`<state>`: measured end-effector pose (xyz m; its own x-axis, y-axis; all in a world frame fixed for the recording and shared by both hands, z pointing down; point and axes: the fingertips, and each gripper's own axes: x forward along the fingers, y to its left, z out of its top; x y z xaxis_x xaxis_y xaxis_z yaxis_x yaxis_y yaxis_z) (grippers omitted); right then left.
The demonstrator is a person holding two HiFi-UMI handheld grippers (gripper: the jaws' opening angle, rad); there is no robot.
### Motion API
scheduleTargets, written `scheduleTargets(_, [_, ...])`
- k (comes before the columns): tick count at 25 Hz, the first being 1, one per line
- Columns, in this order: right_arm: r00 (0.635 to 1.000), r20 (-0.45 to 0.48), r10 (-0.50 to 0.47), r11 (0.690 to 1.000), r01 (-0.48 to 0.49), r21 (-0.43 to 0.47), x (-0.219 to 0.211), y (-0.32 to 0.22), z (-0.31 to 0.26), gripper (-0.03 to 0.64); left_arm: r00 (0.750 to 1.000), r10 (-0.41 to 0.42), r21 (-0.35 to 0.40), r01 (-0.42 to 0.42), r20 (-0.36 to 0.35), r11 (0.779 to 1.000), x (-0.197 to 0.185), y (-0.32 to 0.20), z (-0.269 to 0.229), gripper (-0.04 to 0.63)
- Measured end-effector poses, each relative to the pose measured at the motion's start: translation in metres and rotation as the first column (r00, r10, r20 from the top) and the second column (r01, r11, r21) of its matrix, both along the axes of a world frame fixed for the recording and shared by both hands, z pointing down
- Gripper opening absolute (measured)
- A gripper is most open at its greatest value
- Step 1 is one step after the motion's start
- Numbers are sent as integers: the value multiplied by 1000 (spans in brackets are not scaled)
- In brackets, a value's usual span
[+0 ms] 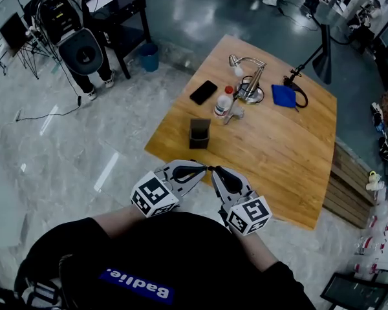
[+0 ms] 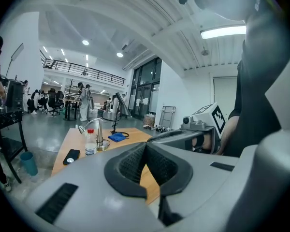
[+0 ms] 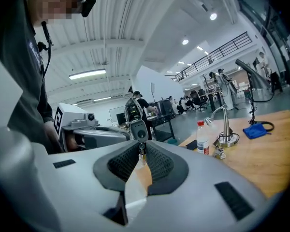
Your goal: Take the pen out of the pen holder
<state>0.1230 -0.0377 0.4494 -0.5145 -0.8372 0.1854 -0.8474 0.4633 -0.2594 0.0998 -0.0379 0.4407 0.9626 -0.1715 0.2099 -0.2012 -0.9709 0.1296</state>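
Nearer than the holder (image 1: 199, 133), over the near edge of the wooden bench (image 1: 278, 160), the left gripper (image 1: 204, 167) is clenched on nothing. The right gripper (image 1: 214, 169), tip to tip with it, pinches the pen (image 3: 141, 152), a small dark thing seen end-on. The holder stands upright on bare wood. Just beyond it are a phone (image 1: 203, 92) and a bottle (image 1: 224, 101), then a lamp (image 1: 249, 82) and a blue cloth (image 1: 284, 96). Farther still, a glossy grey floor (image 1: 84, 141) carries a blue bin (image 1: 149, 57) and a black table (image 1: 126, 18).
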Motion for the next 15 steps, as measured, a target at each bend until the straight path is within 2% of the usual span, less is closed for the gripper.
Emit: scheduleTargets(15, [1000, -16, -24, 1000, 24, -11, -10, -4, 5, 49, 1000, -10, -8, 10, 4, 1000, -4, -4, 4, 9])
